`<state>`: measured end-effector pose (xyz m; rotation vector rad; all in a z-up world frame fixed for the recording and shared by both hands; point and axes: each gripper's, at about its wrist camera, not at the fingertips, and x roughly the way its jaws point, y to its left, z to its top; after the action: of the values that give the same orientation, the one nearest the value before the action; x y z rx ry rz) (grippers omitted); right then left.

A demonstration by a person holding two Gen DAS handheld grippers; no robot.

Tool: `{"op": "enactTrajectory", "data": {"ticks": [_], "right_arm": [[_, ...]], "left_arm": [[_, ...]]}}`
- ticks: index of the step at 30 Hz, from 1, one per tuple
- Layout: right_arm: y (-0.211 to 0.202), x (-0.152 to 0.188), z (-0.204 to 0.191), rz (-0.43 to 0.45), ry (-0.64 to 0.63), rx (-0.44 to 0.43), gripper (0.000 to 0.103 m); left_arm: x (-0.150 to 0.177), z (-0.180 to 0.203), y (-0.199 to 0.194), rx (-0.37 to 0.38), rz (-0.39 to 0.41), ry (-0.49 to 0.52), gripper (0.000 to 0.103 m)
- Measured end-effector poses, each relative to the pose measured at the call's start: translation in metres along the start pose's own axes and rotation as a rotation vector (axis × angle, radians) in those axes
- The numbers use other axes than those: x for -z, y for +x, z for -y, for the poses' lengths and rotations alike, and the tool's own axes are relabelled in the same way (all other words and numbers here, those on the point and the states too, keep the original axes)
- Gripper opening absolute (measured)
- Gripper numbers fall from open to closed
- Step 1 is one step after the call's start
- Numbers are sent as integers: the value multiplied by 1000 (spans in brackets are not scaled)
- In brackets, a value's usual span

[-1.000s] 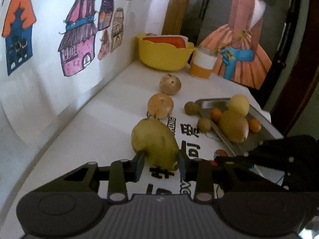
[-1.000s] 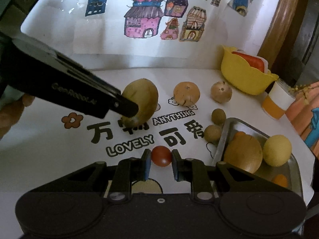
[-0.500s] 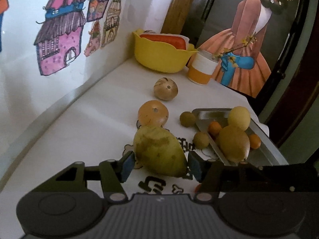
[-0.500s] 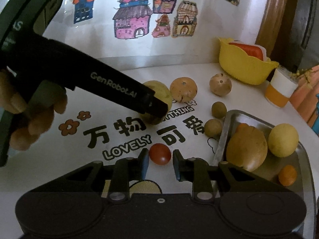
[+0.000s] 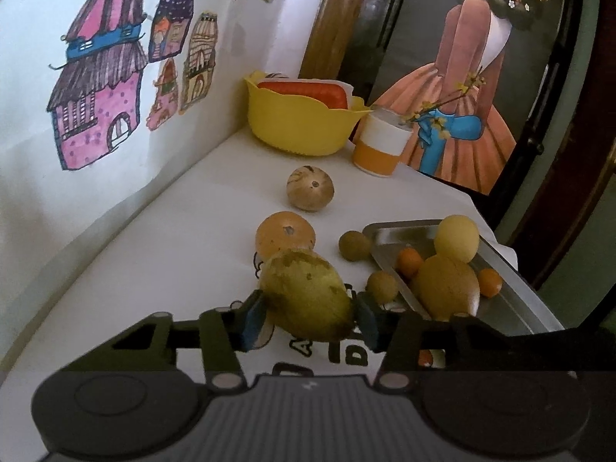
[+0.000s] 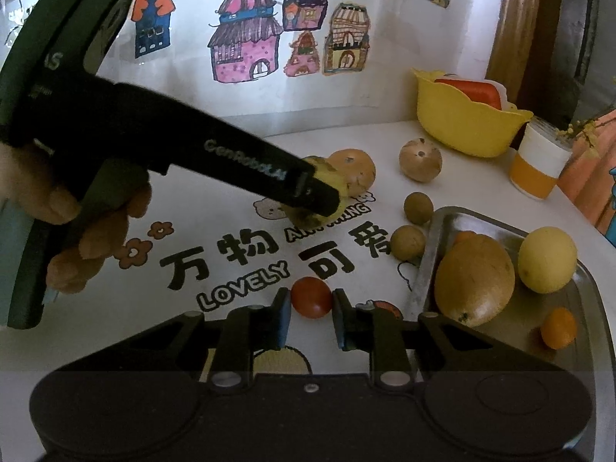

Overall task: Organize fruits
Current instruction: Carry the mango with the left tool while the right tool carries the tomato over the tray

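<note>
My left gripper (image 5: 308,317) is shut on a large yellow-green fruit (image 5: 306,292), held just in front of an orange fruit (image 5: 285,233). In the right wrist view its black finger (image 6: 269,171) covers most of that fruit (image 6: 327,171). My right gripper (image 6: 311,317) is low over the printed mat, and its pads are closed against a small red tomato (image 6: 311,296). To the right lies a metal tray (image 6: 435,238) holding a big brownish fruit (image 6: 475,279), a yellow round fruit (image 6: 546,260) and small orange ones.
A brown round fruit (image 5: 310,188) and two small greenish ones (image 5: 354,244) lie loose near the tray. A yellow bowl (image 5: 300,127) and an orange-white cup (image 5: 379,146) stand at the back. A wall with drawings runs along the left. A hand (image 6: 77,211) grips the left tool.
The left gripper has carried the yellow-green fruit forward, closer to the orange fruit and the tray. The right gripper has stayed around the tomato.
</note>
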<state>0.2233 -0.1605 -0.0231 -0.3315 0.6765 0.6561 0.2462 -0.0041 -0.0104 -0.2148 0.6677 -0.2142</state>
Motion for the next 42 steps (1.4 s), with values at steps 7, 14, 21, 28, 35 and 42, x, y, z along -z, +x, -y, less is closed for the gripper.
{"op": "enactTrajectory", "data": {"ticks": [7,14,21,28,35,42], "right_arm": [[-5,4,-1,-2,18,3,24],[-4,3,2,0,19,9,24],[-2,3,6,5,37,3,24],[-8,6,10,22,64,10,24],[-41,10,20,95,110,49,24],[-75,23,43,133,144,151,24]], "left_arm": [[1,-2,-2,-3,-22,-16,51],[-7,7,11,-40,-9,20,76],[-8,6,30,-16,-69,-26,57],[-6,6,26,16,-87,-68,56],[-3,20,9,66,-69,-73,56],[1,57,-2,140,-61,-41,56]]}}
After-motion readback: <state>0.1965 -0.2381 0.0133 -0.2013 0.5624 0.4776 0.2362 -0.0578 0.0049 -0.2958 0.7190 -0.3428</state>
